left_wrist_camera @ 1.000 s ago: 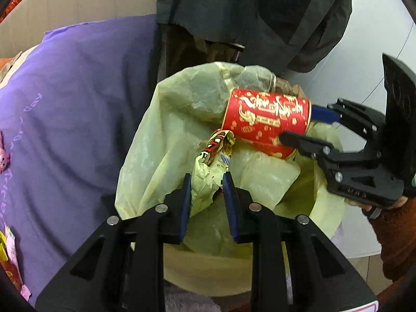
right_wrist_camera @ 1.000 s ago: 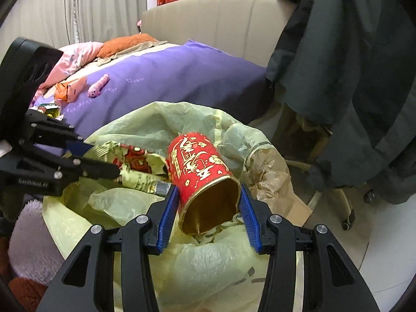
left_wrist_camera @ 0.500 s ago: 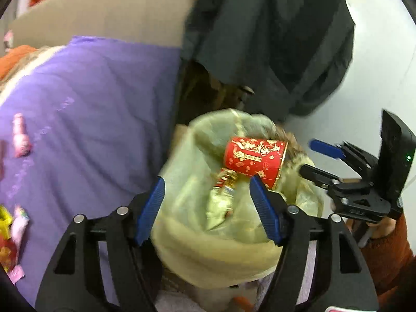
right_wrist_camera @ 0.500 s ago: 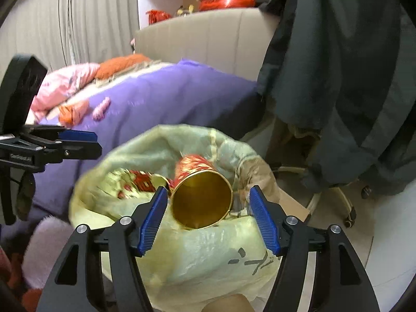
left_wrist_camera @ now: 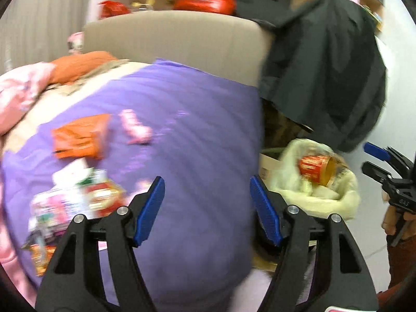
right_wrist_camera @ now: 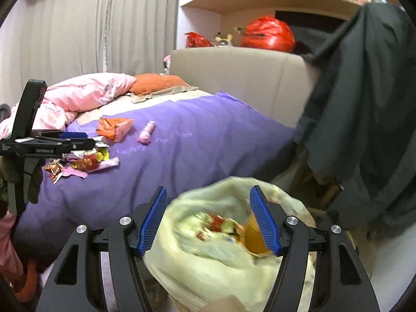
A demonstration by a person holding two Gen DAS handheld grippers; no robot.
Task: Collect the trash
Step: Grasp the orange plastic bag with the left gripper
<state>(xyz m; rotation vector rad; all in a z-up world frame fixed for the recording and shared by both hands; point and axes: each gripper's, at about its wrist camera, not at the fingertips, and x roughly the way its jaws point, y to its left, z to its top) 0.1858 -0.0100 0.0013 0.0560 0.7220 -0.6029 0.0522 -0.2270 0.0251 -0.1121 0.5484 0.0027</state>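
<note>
Both hand-held grippers [left_wrist_camera: 206, 209] [right_wrist_camera: 208, 219] swung off the yellow bag [right_wrist_camera: 221, 257], jaws just opened wide and empty; its contents blur.

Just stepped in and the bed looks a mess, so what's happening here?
A person with a gripper in each hand is clearing trash. The red cup and a wrapper lie in the yellow-green bag. Both the left gripper and right gripper are open and empty. More wrappers and an orange packet lie on the purple bedspread.
</note>
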